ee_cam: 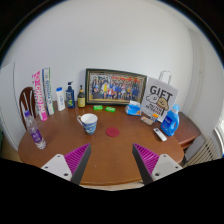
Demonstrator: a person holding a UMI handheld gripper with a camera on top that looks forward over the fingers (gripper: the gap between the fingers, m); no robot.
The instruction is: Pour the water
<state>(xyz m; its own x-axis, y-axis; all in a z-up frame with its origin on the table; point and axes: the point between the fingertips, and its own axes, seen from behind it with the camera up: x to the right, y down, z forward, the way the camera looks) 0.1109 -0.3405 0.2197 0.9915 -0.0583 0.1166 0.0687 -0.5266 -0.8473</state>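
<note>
While my fingers (110,160) hang wide apart and empty over the round bench (120,150), the mug (88,122) stands well ahead; the bottle (37,135) at its edge could topple.

There is a single view, from a wide-angle camera riding on the gripper (110,160) and looking forward along its two fingers, whose pink pads (72,157) rise at the bottom with the jaws standing apart. The camera sits above the near edge of the round wooden desk (110,148) and looks slightly downward across it toward the wall behind. It stands far enough back for the whole desk top to fit in, from the near rim to the framed picture (115,85) leaning at the back. The lens bends the scene, so the desk edge curves and upright things at the sides lean inward
</note>
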